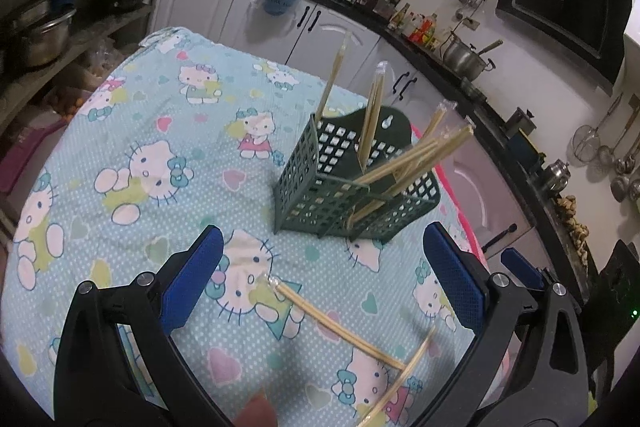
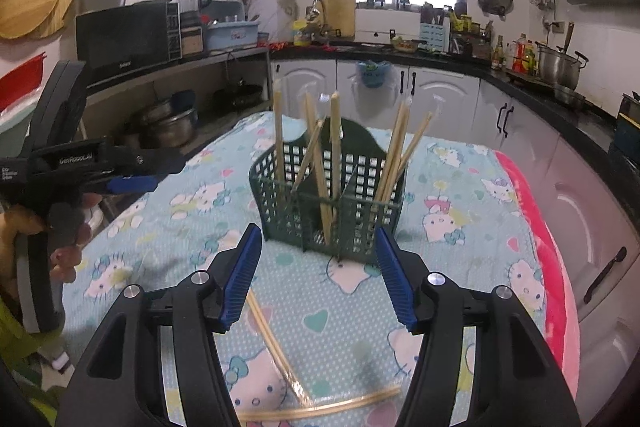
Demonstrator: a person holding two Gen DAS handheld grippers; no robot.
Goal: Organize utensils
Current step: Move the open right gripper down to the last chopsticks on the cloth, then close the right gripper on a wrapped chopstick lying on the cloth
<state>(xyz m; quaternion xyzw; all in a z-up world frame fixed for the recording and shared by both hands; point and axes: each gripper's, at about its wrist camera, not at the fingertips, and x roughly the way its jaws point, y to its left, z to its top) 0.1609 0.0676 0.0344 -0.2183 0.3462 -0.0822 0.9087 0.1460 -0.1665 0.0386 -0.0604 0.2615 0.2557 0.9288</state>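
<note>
A dark green mesh utensil basket [image 1: 320, 195] [image 2: 352, 211] stands on the Hello Kitty tablecloth [image 1: 160, 147] [image 2: 440, 267] and holds several wrapped chopstick pairs [image 1: 408, 163] [image 2: 336, 155], upright and leaning. Two more wrapped chopstick pairs [image 1: 340, 327] [image 2: 280, 347] lie crossed on the cloth in front of the basket. My left gripper [image 1: 324, 279] is open and empty above the nearer loose pair. My right gripper [image 2: 318, 275] is open and empty, just short of the basket, above the loose pairs. The left gripper also shows at the left of the right wrist view [image 2: 132, 183].
Kitchen counters with white cabinets [image 2: 440, 87] run behind and to the right of the table. A pink cloth edge [image 2: 540, 247] marks the table's right side. Shelves with pots [image 1: 40, 39] stand to the left.
</note>
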